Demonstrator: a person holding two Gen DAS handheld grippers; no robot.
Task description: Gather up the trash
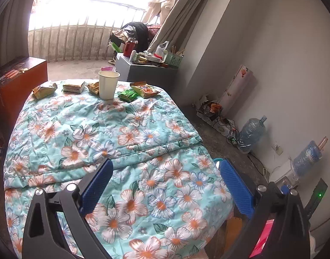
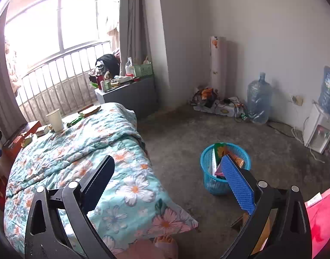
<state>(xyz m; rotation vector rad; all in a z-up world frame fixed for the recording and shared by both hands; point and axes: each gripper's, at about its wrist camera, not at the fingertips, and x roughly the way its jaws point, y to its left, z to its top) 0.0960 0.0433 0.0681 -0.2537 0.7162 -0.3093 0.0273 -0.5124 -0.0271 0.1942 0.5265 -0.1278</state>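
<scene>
Left wrist view: the left gripper [image 1: 165, 170] hangs over the near end of the bed, its blue fingers [image 1: 98, 183] spread wide with nothing between them, above the floral quilt [image 1: 130, 133]. At the far end of the quilt a paper cup [image 1: 108, 84] stands upright among five snack wrappers: a yellow one [image 1: 44, 89], a pale one [image 1: 74, 86], a gold one [image 1: 93, 88] touching the cup, a green one [image 1: 128, 96] and an orange one [image 1: 145, 89].

In the right wrist view, the right gripper [image 2: 167, 170] is likewise released and empty. Beyond its blue finger, a blue basket [image 2: 208, 161] with trash in it sits on the floor beside the bed.
</scene>
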